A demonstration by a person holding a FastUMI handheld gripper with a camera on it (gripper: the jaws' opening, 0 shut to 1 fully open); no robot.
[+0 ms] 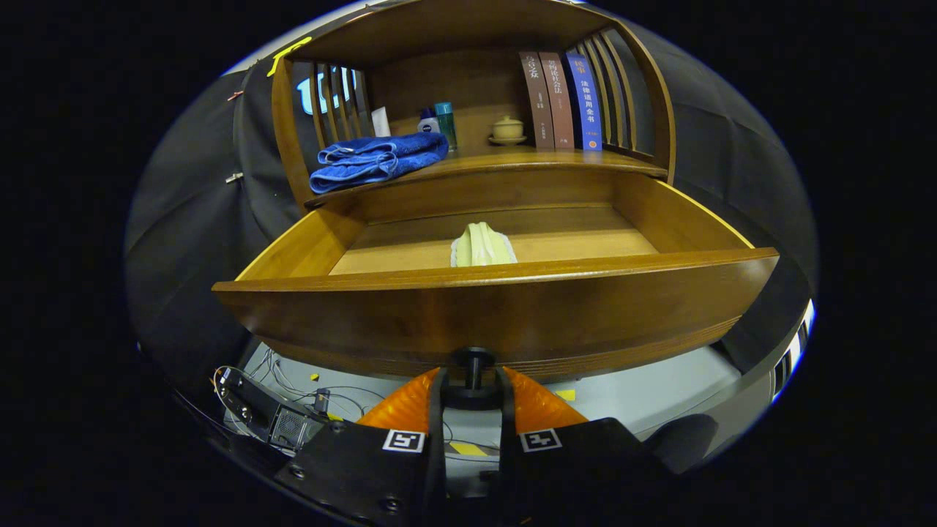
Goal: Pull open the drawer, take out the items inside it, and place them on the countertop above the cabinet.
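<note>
1. The drawer [498,322] stands pulled well out of the cabinet, its curved wooden front facing the gripper; everything below is placed from this drawer.
2. The gripper [472,388] sits just below the drawer's front, its two fingers pinched on the dark knob [472,360] at the middle of that front, one finger on each side.
3. Inside the drawer, near the middle of its floor and just behind the front wall, lies a pale yellow-green folded cloth item [482,246]; its exact kind is hard to tell from here.
4. Above the drawer's back edge runs the countertop [527,161] of the cabinet.
5. On that countertop, above the drawer's left rear corner, lies a folded blue towel [377,159].
6. Behind the towel stand a few small bottles [439,123]; above the drawer's middle sits a small lidded cup on a saucer [507,130].
7. Above the drawer's right rear part stand three upright books [562,99].
8. Below the drawer, to its left, cables and a small black box [282,421] lie on the pale floor.
</note>
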